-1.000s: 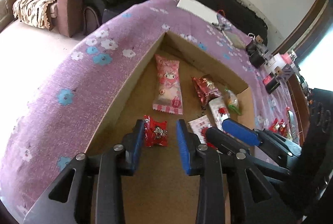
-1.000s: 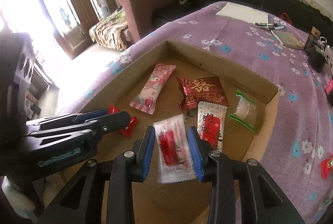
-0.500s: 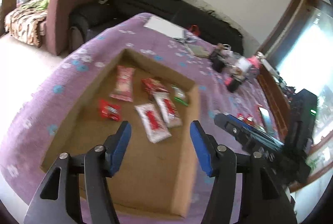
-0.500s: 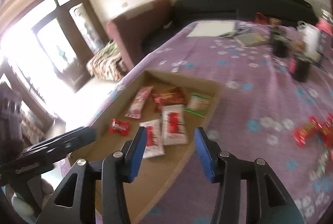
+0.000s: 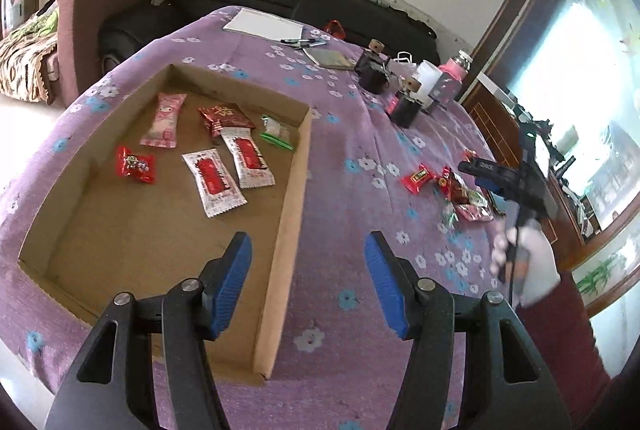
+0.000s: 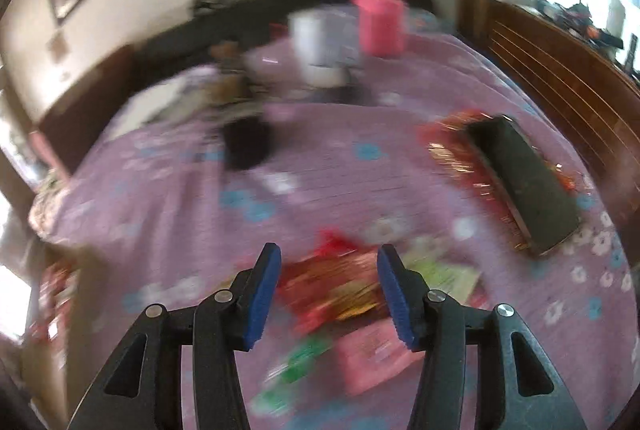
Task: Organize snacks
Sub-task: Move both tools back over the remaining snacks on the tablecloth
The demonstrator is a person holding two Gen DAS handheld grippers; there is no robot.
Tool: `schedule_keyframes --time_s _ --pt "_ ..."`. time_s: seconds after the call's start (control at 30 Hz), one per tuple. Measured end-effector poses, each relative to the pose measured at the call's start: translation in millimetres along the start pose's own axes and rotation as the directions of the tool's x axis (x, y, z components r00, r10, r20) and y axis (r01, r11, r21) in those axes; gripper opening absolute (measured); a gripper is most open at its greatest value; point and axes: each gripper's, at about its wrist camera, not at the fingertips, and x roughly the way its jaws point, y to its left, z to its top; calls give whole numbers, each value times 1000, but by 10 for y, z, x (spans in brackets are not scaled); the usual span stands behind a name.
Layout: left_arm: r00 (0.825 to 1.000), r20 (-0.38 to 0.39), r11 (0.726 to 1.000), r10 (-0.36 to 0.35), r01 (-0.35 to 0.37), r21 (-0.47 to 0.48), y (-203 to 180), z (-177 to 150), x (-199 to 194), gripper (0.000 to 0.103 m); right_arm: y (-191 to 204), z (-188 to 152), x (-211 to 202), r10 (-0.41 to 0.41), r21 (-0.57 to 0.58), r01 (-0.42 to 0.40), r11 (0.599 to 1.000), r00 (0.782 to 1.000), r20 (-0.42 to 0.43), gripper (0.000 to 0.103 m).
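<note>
Below your left gripper [image 5: 307, 280], seen from the left wrist, a shallow cardboard tray [image 5: 294, 190] lies on the purple flowered cloth [image 5: 352, 134]. Your blue pads stand wide apart with nothing between them, straddling the tray's right wall. Six snacks rest flat on the matte brown floor: a pink pillow pack [image 5: 162, 121] at the far left, a glossy dark-red foil packet [image 5: 224, 117], a small clear bag with green edges [image 5: 277, 133], two white wrappers with red centres and crimped ends [image 5: 248, 161] [image 5: 213, 182] lying side by side, and a small red candy [image 5: 134, 165] near the left wall. To the right, well apart from the tray, a loose pile of snacks [image 5: 452, 190] sits on the cloth, and your right gripper [image 5: 486, 172] hangs just over it. Paper, pens, dark cups and a pink bottle [image 5: 456, 74] crowd the far side.

From the right wrist, the picture is smeared. Your right gripper [image 6: 328, 290] has its pads spread open and holds nothing, just over a red-and-gold foil packet [image 6: 340, 288] in that pile. Green wrappers [image 6: 304, 362] and a pink packet [image 6: 372, 356] lie nearer you. A dark flat slab [image 6: 524, 186] rests on more crinkled foil at the right, something the left view barely shows. The tray is only a brown blur at the left edge.
</note>
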Motion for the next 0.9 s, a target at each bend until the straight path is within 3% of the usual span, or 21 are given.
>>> schedule_keyframes --time_s 0.13,0.27,0.3,0.4,0.47,0.57,0.7,0.8,0.9 --pt "1000 7 1000 14 -14 1 -30 -13 -30 58 65 7 249 13 -27 -14 1000 998 -63 52" --pt "999 18 1000 26 -27 1 -34 -18 -61 58 356 -218 162 160 -111 -177 978 976 -150 48" --pt "1000 17 1000 26 -26 0 -37 -19 -51 58 476 -335 94 190 -157 -219 963 965 -179 48" --pt "1000 7 1000 26 -26 8 -58 -42 -11 58 721 -716 -186 347 -226 -413 883 895 -278 46" --pt "1000 -5 1000 23 -23 15 -76 -62 26 58 675 -773 -418 409 -231 -460 858 881 -237 46" --pt "1000 -18 1000 12 -11 25 -107 -89 57 58 357 -737 -716 429 -161 -445 881 894 -128 49" --pt "1000 -28 1000 1 0 28 -143 -123 95 58 -24 -727 -831 344 -115 -349 930 937 -65 51" --pt "999 -47 1000 -8 9 25 -177 -153 159 58 -206 -751 -773 332 -80 -337 938 941 -70 51" --pt "997 -77 999 -21 23 27 -242 -177 238 58 -157 -837 -736 379 -93 -385 918 922 -80 51"
